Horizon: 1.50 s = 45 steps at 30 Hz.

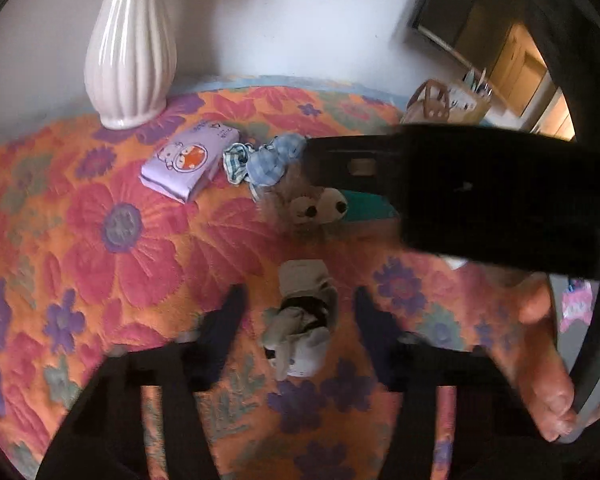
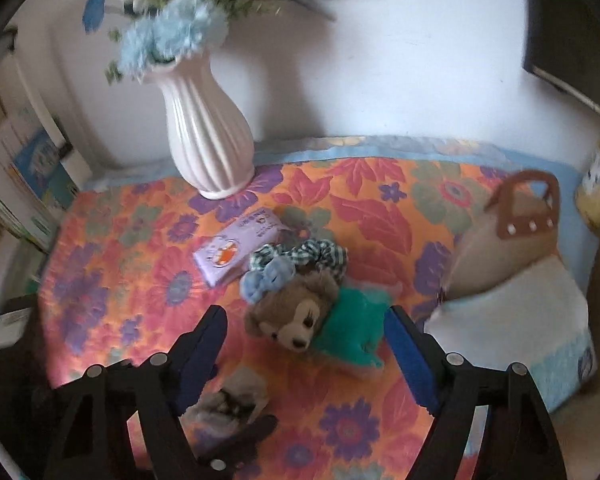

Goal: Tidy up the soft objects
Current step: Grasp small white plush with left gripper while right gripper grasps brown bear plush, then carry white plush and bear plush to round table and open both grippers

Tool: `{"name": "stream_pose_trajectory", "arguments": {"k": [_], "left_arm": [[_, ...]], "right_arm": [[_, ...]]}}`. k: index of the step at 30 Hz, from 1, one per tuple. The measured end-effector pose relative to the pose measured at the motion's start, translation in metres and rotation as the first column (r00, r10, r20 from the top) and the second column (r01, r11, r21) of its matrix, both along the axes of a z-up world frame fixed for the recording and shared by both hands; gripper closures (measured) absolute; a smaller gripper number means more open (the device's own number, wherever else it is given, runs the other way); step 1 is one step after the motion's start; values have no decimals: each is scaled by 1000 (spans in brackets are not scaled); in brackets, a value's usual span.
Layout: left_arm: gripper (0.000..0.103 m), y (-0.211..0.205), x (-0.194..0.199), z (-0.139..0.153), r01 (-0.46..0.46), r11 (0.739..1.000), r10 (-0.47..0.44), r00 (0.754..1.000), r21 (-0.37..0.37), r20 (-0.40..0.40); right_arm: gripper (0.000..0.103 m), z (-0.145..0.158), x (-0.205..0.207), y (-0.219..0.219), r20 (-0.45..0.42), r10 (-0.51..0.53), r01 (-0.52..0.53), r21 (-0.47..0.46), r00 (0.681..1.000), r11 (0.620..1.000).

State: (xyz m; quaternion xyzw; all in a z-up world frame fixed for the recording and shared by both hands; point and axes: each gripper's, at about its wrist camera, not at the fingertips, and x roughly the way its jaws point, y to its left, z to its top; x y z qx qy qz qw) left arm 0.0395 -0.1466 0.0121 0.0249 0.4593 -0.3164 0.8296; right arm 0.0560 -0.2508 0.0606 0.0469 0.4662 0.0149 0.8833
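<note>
Socks (image 1: 300, 320) in a grey bundle lie on the flowery table (image 1: 120, 280) between the wide-open left claw (image 1: 300, 300). The right claw (image 2: 306, 332), wide open too, hangs around the teddy bear (image 2: 300, 316).

Left view: the right gripper (image 1: 460, 184) covers most of the teddy bear (image 1: 320, 206), only its face shows; vase (image 1: 130, 52) is cut off up top; right view: sock bundle (image 2: 230, 402) is blurry, half behind a finger (image 2: 198, 354).

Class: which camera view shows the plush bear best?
The right wrist view: the plush bear lies whole between the open right gripper fingers. In the left wrist view the right gripper's dark body hides most of it, leaving only its face.
</note>
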Motion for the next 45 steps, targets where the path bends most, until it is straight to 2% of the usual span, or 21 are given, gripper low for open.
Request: {"name": "stream_pose_trajectory", "arguments": {"k": [3, 6, 9, 10, 11, 13, 15, 18, 21, 25, 27, 29, 32, 34, 36, 37, 38, 39, 40, 45], "left_arm": [[80, 14, -2, 2, -18, 999, 18, 1000, -27, -25], [80, 31, -12, 6, -65, 998, 65, 998, -5, 12], [80, 49, -19, 9, -122, 993, 122, 992, -4, 27], [80, 57, -21, 10, -135, 991, 135, 991, -16, 23], [80, 61, -22, 10, -141, 990, 141, 990, -24, 20], [80, 73, -25, 9, -160, 986, 161, 987, -48, 6], [80, 82, -29, 7, -182, 982, 182, 983, -57, -4], [80, 93, -36, 7, -216, 975, 217, 976, -58, 6], [80, 99, -39, 7, -227, 970, 228, 974, -92, 2], [80, 98, -40, 7, -218, 970, 222, 975, -104, 28], [80, 98, -44, 9, -206, 972, 212, 976, -110, 45], [80, 96, -44, 9, -197, 974, 205, 977, -110, 58], [80, 95, -43, 10, -194, 975, 202, 978, -112, 60], [80, 96, -44, 10, -193, 974, 201, 978, -117, 57], [80, 96, -44, 10, -195, 973, 203, 978, -122, 56], [80, 97, -45, 10, -195, 973, 203, 978, -126, 57], [80, 97, -45, 11, -195, 972, 204, 977, -129, 59], [80, 97, -45, 11, -194, 973, 202, 977, -128, 60], [80, 97, -45, 11, -191, 974, 200, 978, -125, 61], [80, 91, -50, 15, -177, 978, 187, 978, -112, 91]], "right_arm": [[23, -8, 7, 8, 6, 20, -19, -18, 1000, 1000], [23, -16, 11, 14, 4, 20, -19, -52, 1000, 998], [27, -28, 15, 25, 29, 34, -29, -151, 999, 988], [37, -32, 15, 30, 40, 44, -35, -212, 998, 977], [59, -35, 14, 34, 47, 61, -47, -256, 997, 965], [63, -31, 5, 35, 72, 92, -73, -231, 993, 970], [63, -14, -12, 28, 120, 131, -116, -122, 984, 986], [63, 9, -45, 20, 155, 199, -204, 18, 968, 979], [62, 6, -75, 18, 109, 257, -266, 85, 960, 960], [61, -25, -99, 21, 10, 280, -280, 47, 960, 959], [45, -31, -107, 16, 6, 256, -256, 70, 967, 964], [25, -34, -110, 8, 11, 207, -207, 120, 978, 971], [18, -33, -113, 4, 25, 137, -139, 177, 990, 974], [18, -35, -107, 9, 7, 95, -95, 175, 995, 980], [18, -41, -101, 23, -12, 96, -93, 159, 995, 983], [20, -43, -101, 31, -14, 92, -89, 131, 996, 987], [38, -44, -101, 39, -12, 83, -82, 98, 996, 992], [50, -45, -102, 45, -6, 76, -76, 42, 997, 996], [56, -45, -103, 47, 0, 76, -76, 15, 997, 997], [59, -35, -116, 33, 27, 69, -71, 62, 997, 996]]}}
